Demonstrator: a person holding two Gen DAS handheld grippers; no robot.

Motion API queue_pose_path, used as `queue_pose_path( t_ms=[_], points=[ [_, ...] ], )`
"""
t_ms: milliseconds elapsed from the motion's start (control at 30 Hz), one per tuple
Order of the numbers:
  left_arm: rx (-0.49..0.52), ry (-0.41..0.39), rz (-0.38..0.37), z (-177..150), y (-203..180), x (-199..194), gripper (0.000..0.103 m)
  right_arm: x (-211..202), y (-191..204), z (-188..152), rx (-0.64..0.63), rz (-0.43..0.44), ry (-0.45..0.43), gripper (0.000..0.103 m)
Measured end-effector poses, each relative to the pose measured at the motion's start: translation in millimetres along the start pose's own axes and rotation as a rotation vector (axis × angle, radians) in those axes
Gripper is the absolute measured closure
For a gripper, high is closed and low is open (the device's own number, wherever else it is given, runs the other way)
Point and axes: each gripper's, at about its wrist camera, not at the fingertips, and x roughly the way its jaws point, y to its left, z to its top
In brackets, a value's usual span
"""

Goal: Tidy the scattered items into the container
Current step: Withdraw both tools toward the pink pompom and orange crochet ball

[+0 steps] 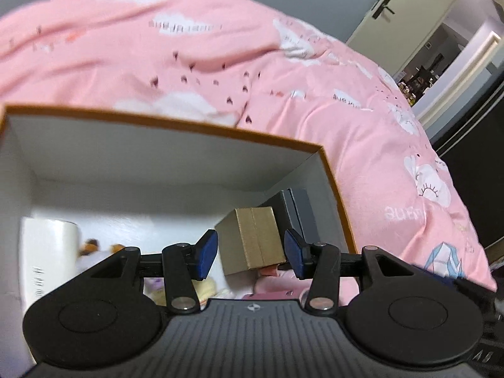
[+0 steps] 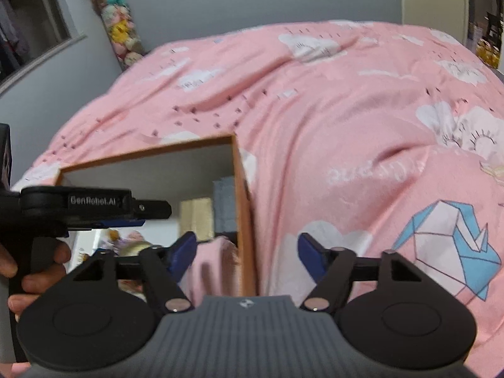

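The container point(image 1: 157, 157) is an open box with an orange rim and white inside, standing on a pink bed. My left gripper point(image 1: 252, 253) hovers over it, open. A gold cardboard box point(image 1: 252, 239) shows in the gap between the blue pads but lies deeper, tilted against a dark grey box point(image 1: 296, 211). From the right wrist view the left gripper point(image 2: 148, 215) ends short of the gold box point(image 2: 195, 217). My right gripper point(image 2: 248, 250) is wide open astride the container's right wall point(image 2: 245, 220). A blurred pink cloth item point(image 2: 214, 267) lies just inside that wall, touching neither pad.
A white bottle point(image 1: 47, 252), small plush toys point(image 1: 91, 245) and pale soft items lie in the container. The pink bedspread point(image 2: 346, 126) spreads all around. A person's hand point(image 2: 31, 267) grips the left handle. Stacked plush toys point(image 2: 119, 25) fill the far corner; a door point(image 1: 393, 9) stands at right.
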Motion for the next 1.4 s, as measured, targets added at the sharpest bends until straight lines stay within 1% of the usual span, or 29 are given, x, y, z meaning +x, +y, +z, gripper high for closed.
queue_pose_path(
  t_ms=[100,167,267,367,500,600,667,700,833,1033,1233,1333,1400],
  points=[
    [0.063,-0.037,0.031,-8.1,-9.3,-19.0,0.049,-7.1,7.5,-2.0,-0.017,0.03,-0.033,0.013],
    [0.106,-0.064,0.054,-13.6,-14.0,-30.2,0.049,-10.7,13.1,-3.4,-0.022,0.044,-0.049,0.01],
    [0.14,-0.101,0.07,-21.2,-16.5,-47.2,0.049,-17.2,21.6,-6.0,-0.029,0.047,-0.088,0.009],
    [0.143,-0.136,0.076,-27.8,-14.9,-65.5,0.049,-23.6,30.2,-10.5,-0.048,0.024,-0.133,0.009],
    [0.17,-0.181,0.099,-36.2,-13.6,-84.2,0.047,-27.3,38.4,-16.3,-0.063,0.003,-0.129,0.008],
    [0.199,-0.203,0.115,-44.3,-13.4,-94.6,0.046,-29.5,43.1,-22.0,-0.074,0.011,-0.12,0.008],
    [0.198,-0.208,0.129,-49.6,-11.3,-99.8,0.046,-32.8,47.1,-26.1,-0.083,0.012,-0.13,0.007],
    [0.195,-0.205,0.132,-51.8,-9.8,-102.2,0.046,-34.5,49.2,-28.1,-0.087,0.012,-0.132,0.006],
    [0.164,-0.18,0.141,-60.0,1.4,-113.4,0.046,-40.0,56.9,-36.2,-0.108,0.045,-0.12,0.006],
    [0.124,-0.115,0.16,-70.0,23.4,-136.5,0.046,-44.4,67.8,-51.9,-0.129,0.097,-0.083,0.006],
    [0.154,-0.078,0.201,-78.5,33.2,-164.2,0.046,-49.7,77.3,-63.6,-0.151,0.148,-0.054,0.006],
    [0.18,-0.037,0.232,-82.9,35.1,-171.2,0.046,-49.6,82.3,-68.1,-0.16,0.169,-0.035,0.011],
    [0.196,0.002,0.245,-88.0,36.7,-169.3,0.046,-47.4,85.1,-72.5,-0.161,0.188,-0.008,0.024]
  ],
)
